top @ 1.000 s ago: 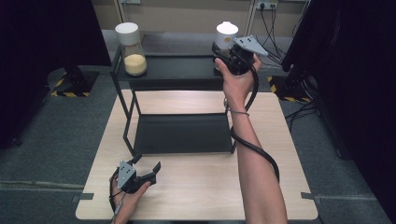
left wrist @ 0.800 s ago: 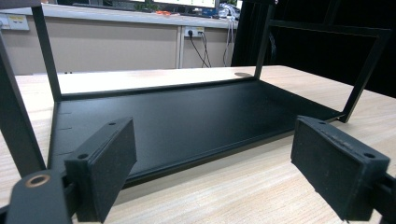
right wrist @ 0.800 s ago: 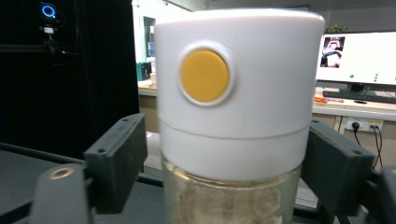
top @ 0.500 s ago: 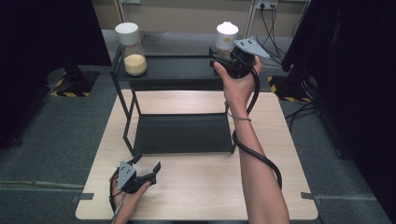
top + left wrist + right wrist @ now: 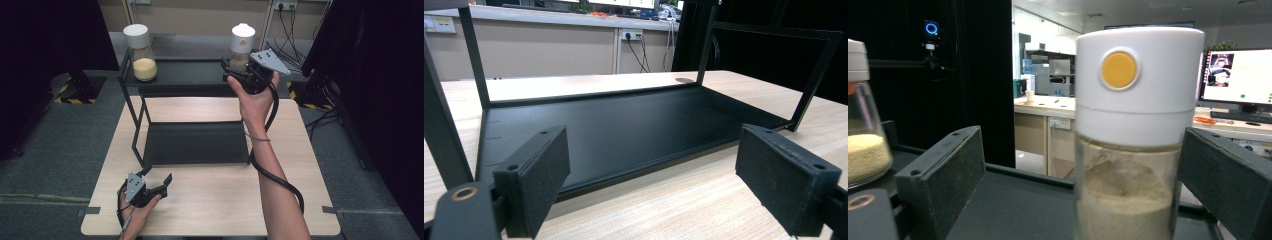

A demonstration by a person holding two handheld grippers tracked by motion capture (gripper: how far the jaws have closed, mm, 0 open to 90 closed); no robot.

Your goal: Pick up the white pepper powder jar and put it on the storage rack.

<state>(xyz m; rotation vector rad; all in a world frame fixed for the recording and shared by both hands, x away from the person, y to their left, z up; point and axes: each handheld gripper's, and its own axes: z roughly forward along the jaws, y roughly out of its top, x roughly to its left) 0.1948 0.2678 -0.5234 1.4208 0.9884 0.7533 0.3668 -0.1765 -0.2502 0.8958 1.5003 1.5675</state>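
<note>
Holding my right gripper (image 5: 239, 70) at the jar (image 5: 1133, 135) on the black rack's top shelf (image 5: 190, 75), I see its jaws have just been opening; the jar stands upright between them, pads clear. My left gripper (image 5: 156, 181) rests on the wooden table (image 5: 210, 205), jaws apart with nothing between

Grey carpet floor (image 5: 55, 140) all around the light wood surface (image 5: 220, 200). Beige wall (image 5: 195, 17) at the far side, wall sockets (image 5: 282, 6) with cables hanging down. Black curtains (image 5: 380, 75) left and right. Yellow-black hazard tape (image 5: 75, 100) on floor. Lit monitor (image 5: 1243, 75) and desk (image 5: 1048, 107) beyond.
</note>
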